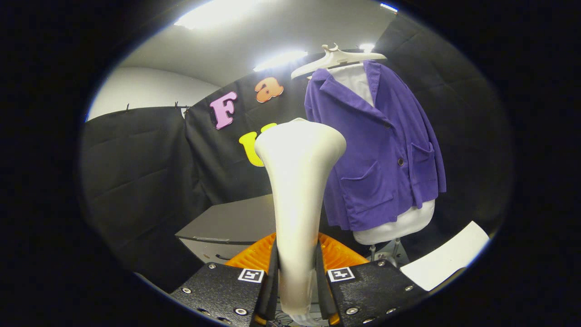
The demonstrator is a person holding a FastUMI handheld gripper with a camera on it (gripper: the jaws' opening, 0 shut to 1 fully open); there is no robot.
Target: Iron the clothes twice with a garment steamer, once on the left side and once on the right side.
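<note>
Gripper (pixel 297 281) is pinching the white garment steamer (pixel 297 181) by its handle, both fingers pressing on it, head pointing up ahead. Purple jacket (pixel 381 150) is hanging on a white mannequin (pixel 399 225) beyond the fingers, to their right, apart from the steamer.

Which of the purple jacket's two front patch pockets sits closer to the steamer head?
The larger pocket, on the near side of the dark button; the other pocket lies beyond the button. The gripper has its jaws shut on the steamer.
</note>
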